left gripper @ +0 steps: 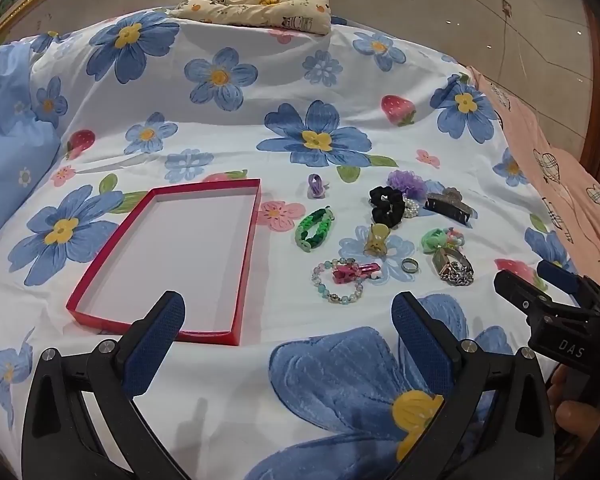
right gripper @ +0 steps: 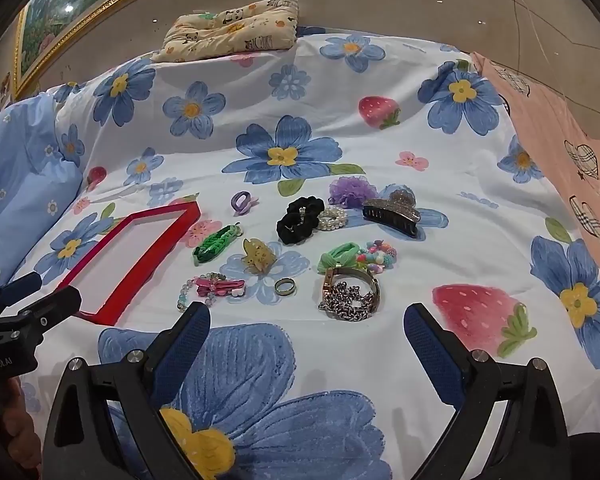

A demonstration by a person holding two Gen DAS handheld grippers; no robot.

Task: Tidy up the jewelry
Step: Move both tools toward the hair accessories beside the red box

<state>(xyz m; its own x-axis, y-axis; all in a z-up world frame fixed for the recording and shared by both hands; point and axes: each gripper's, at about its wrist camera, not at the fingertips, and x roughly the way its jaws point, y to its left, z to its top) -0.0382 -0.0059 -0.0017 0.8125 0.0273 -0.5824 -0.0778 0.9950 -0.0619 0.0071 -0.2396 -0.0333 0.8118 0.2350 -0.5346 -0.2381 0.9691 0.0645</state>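
A shallow red tray with a white floor lies on the flowered bedsheet, also in the right wrist view. Right of it lie several loose pieces: a green braided band, a beaded bracelet with a pink clip, a ring, a black scrunchie, a dark claw clip, a chain with a metal bangle. My left gripper is open and empty, near the tray's front corner. My right gripper is open and empty, just in front of the chain and ring.
A panda-print pillow sits at the far end of the bed. A light blue pillow lies at the left, a pink blanket along the right edge. A purple hair tie, a purple puff and a yellow clip lie among the jewelry.
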